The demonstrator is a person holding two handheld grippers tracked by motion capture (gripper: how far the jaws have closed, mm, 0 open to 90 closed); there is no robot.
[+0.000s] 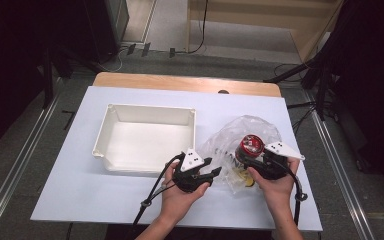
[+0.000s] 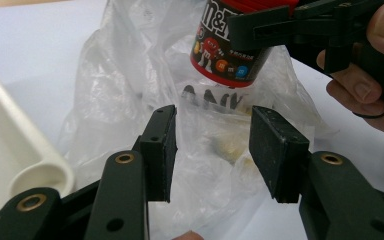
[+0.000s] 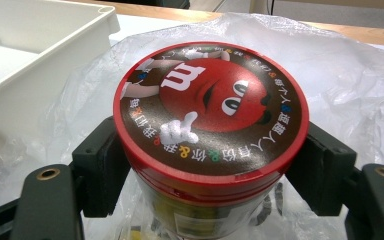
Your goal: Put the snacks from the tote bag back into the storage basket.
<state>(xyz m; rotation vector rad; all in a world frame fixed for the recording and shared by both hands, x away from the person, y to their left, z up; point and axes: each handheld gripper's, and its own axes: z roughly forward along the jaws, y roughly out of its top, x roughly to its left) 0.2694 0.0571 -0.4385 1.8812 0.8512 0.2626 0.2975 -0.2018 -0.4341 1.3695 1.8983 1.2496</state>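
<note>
Item: white table cover (image 1: 70, 190) over a wooden tabletop, whose bare far edge (image 1: 180, 80) shows at 12 o'clock in the high view. Item: white rectangular bin (image 1: 147, 137), open-topped, nothing inside it, sitting at 10 o'clock from the centre of the cover; in the left gripper view its rounded corner (image 2: 40, 170) lies at 9 o'clock, in the right gripper view its rim (image 3: 55, 30) at 10 o'clock. Item: clear crumpled plastic bag (image 1: 260, 130) with dark lettering, lying on the cover at 3 o'clock from the bin, near it but apart. Item: M&M's candy tub (image 1: 249, 146), round, red lid with a cartoon face, dark printed label, upright over the bag; something yellowish lies in the bag beneath it, too blurred to identify. Item: right gripper (image 1: 252, 160), held in the right hand (image 1: 275, 182) at 5 o'clock of the high view, jaws clamped on opposite sides of the tub just below the lid (image 3: 211, 107); in the left gripper view the tub (image 2: 225, 62) is lifted off the table surface. Item: left gripper (image 1: 212, 170), held in the left hand (image 1: 180, 195) at 6 o'clock, jaws spread and holding nothing, aimed at the bag's near edge, pads (image 2: 161, 150) apart from the plastic.
</note>
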